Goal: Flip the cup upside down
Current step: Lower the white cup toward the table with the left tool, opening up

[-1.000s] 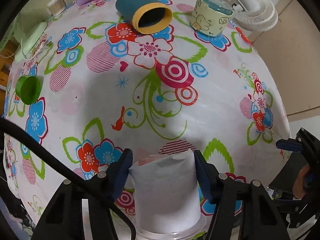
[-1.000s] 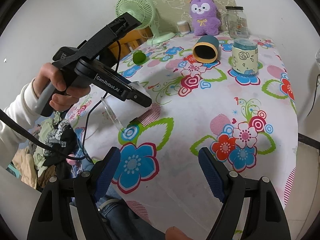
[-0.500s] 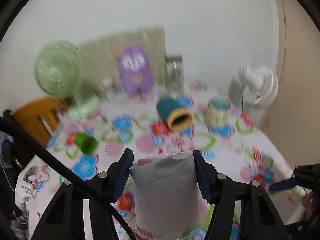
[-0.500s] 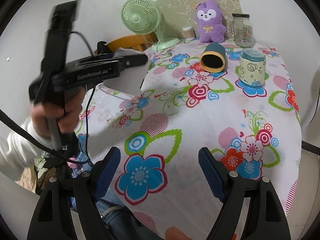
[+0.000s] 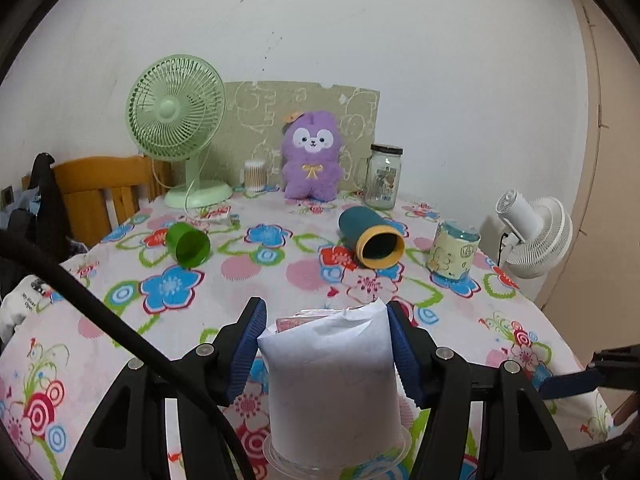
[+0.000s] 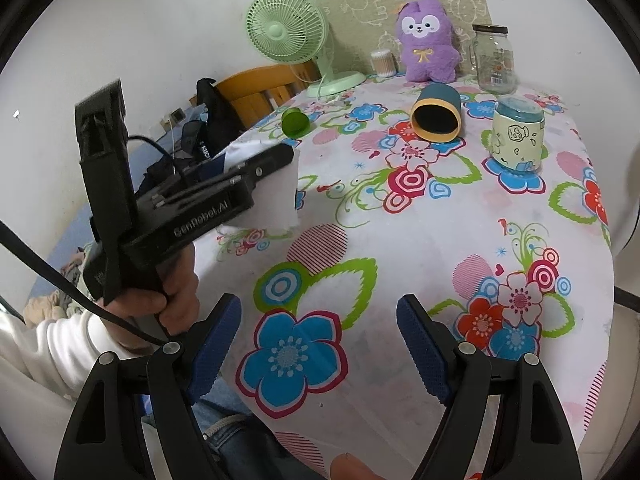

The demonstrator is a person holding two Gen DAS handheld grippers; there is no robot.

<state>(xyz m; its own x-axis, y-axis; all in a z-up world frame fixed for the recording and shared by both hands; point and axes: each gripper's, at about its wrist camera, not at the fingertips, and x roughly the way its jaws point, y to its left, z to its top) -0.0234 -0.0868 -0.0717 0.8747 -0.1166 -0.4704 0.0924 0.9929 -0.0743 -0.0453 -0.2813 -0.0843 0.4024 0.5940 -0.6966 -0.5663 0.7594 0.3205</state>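
A clear plastic cup wrapped in white paper [image 5: 332, 384] lies level between the blue pads of my left gripper [image 5: 325, 322], which is shut on it. The cup's wide clear rim faces the camera and its narrow end points toward the far wall. In the right wrist view a hand holds the left gripper [image 6: 280, 164] over the table's left edge, with the white cup [image 6: 280, 200] sticking out sideways above the cloth. My right gripper [image 6: 319, 320] stands open and holds nothing, low over the flowered tablecloth [image 6: 400, 240] near its front edge.
A green cup [image 5: 188, 244] and a teal cup with a yellow rim [image 5: 372, 236] lie on their sides. A cream cartoon cup [image 5: 454, 254] stands at right. Green fan [image 5: 176, 128], purple plush [image 5: 312, 156] and glass jar [image 5: 383, 176] line the back; a white fan [image 5: 532, 232] stands off the right edge.
The left gripper has swung up from pointing down at the table to level, and the cup has turned with it. The right gripper has barely moved.
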